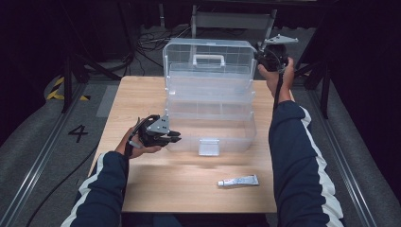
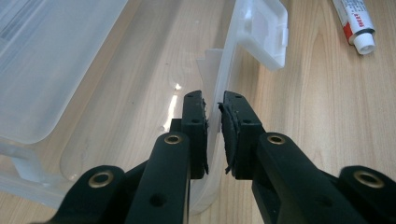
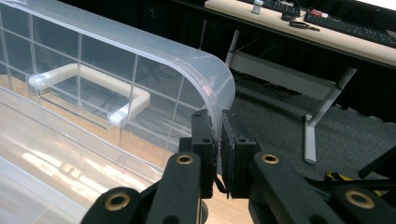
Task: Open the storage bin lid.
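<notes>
Box sitting open mid-table, trays fanned out. My left tool is clamping its front wall; my right tool is pinching the raised lid's corner. Opening looks done; tube lying untouched, probably going in next.

A black numeral "4" is marked on the grey floor, just left of the desk. The tube lying on the desk, near the clear plastic box, bears red lettering on white in the left gripper view; the characters are too small and angled to read. No other legible text.
</notes>
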A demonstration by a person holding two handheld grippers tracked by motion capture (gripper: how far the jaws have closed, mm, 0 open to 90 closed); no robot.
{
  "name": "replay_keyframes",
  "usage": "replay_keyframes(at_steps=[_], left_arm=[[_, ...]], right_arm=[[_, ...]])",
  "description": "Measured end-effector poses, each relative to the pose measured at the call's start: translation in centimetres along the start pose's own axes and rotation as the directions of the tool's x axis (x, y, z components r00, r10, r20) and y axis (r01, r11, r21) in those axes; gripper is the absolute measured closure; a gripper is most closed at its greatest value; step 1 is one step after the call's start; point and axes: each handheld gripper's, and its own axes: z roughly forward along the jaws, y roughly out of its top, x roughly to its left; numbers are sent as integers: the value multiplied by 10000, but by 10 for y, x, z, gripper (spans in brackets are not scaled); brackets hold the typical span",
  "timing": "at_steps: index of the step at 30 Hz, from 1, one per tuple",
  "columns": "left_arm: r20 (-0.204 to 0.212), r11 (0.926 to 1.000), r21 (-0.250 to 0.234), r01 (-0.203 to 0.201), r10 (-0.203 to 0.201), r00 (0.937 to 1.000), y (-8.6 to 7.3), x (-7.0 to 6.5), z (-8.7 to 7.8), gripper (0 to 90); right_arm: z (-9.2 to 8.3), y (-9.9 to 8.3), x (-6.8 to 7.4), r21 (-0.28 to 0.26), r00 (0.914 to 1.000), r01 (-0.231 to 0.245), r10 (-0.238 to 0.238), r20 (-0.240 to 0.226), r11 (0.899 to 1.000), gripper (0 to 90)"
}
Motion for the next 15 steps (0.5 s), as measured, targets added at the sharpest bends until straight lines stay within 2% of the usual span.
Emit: replay_keyframes(at_steps=[15], left_arm=[[-37,10000,-27,66,-66,10000,-1,-1,0,798]], right_arm=[[18,0,-3,52,9997,-206,205,104,9998,849]])
